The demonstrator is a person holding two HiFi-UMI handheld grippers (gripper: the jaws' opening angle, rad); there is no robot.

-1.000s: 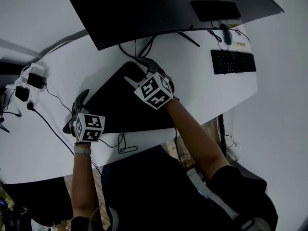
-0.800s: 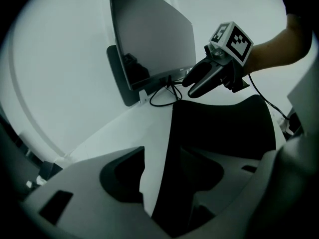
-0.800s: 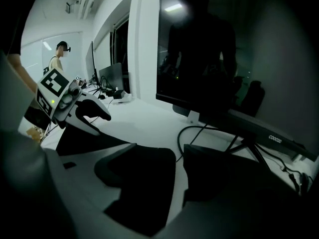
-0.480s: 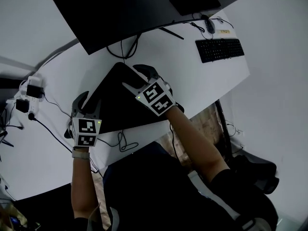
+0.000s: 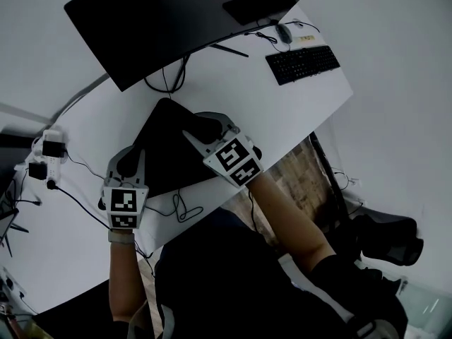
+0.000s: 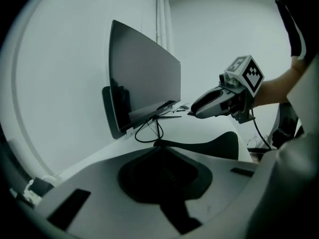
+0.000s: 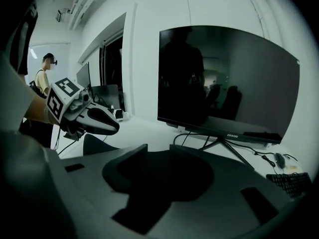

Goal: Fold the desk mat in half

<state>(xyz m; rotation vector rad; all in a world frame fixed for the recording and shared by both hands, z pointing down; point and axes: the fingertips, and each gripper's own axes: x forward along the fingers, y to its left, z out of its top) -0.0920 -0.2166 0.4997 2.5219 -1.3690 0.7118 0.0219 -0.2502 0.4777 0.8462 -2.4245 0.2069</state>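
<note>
The black desk mat (image 5: 164, 150) lies on the white desk (image 5: 282, 111) in front of the monitor. My left gripper (image 5: 130, 159) is at the mat's left corner. In the left gripper view its jaws (image 6: 160, 146) are closing and meet on the mat's edge (image 6: 219, 144), which rises in a hump. My right gripper (image 5: 205, 128) is at the mat's near right edge, where the mat bulges up. Its jaws (image 7: 158, 151) are closing around the mat, and a gap still shows between the tips.
A wide monitor (image 5: 162, 20) stands behind the mat with cables (image 5: 166, 80) under it. A keyboard (image 5: 302, 63) and mouse (image 5: 284, 32) lie at the far right. A power strip (image 5: 49, 147) and a looped cable (image 5: 180, 207) lie to the left and near. A person (image 7: 44, 78) stands far off.
Both grippers' jaws have narrowed at the mat's edge. The mat has risen into a hump by each gripper. The head view has swung, so the desk sits more tilted.
</note>
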